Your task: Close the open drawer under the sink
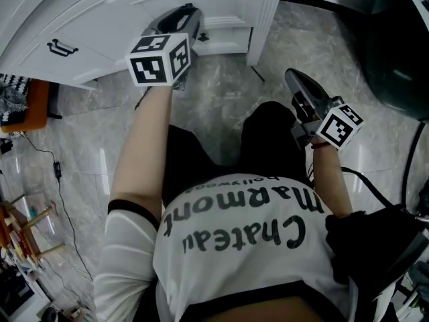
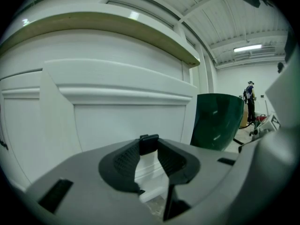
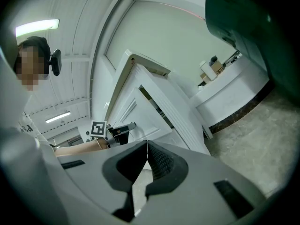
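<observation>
On the head view, my left gripper [image 1: 190, 11] was up against the white cabinet [image 1: 100, 19], nose at the low drawer [image 1: 224, 29] beside the cabinet's leg. My right gripper [image 1: 291, 76] hung well apart from it over the grey marbled floor [image 1: 214, 106]. The one piece of writing I could read was on the person's white T-shirt [image 1: 234, 247]. It said "Chateau Marmont" in big black letters with a smaller "Hollywood" by it, all upside down from that camera. The marker cubes showed only black-and-white squares, no letters. Another drawer front at the far left had a black handle [image 1: 60, 45].

On the left gripper view, the drawer's white moulded panel filled the frame just ahead of me. My jaws were clenched on a small black pull [image 2: 149, 142], one tip against each side of it. A dark green bin [image 2: 218, 121] stood to the right, and I read no print on it.

On the right gripper view, my jaws were clenched tip to tip with nothing between them. They were aimed across at the cabinet and my other claw. I could make out no labels there.
</observation>
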`<state>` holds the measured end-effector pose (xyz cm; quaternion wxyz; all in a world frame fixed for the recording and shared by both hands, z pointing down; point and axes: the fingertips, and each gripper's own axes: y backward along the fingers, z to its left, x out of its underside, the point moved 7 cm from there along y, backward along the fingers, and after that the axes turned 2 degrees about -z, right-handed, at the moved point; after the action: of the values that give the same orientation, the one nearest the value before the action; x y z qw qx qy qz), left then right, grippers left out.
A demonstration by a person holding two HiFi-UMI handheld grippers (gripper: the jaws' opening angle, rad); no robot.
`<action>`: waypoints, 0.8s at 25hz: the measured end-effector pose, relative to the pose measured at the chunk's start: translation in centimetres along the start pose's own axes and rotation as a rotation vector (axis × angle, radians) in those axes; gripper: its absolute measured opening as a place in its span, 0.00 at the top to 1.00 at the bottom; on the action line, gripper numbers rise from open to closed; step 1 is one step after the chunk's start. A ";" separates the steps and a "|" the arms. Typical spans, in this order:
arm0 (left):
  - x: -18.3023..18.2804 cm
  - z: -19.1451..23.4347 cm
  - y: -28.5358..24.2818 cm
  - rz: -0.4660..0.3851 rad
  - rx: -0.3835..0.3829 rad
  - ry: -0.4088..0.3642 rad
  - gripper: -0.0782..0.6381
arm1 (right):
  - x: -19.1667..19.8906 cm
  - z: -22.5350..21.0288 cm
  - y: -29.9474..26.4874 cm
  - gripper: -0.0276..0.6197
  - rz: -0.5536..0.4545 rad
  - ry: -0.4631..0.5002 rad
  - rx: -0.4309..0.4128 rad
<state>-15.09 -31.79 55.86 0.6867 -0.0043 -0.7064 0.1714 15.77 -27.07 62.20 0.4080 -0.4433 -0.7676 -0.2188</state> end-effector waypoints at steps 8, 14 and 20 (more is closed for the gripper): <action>-0.5 0.9 -1.4 -0.011 -0.013 0.004 0.73 | -0.3 0.0 -0.3 0.94 -0.001 -0.002 0.003; -0.6 1.2 -1.8 -0.010 -0.006 0.004 0.73 | -0.7 -0.4 -0.3 0.94 -0.016 -0.002 0.006; -0.7 1.6 -2.3 -0.020 0.002 0.009 0.73 | -0.5 -0.6 -0.3 0.94 -0.008 -0.011 0.007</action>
<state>-16.10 -34.51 55.75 0.6915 0.0026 -0.7032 0.1653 15.94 -27.89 62.11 0.4045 -0.4397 -0.7724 -0.2153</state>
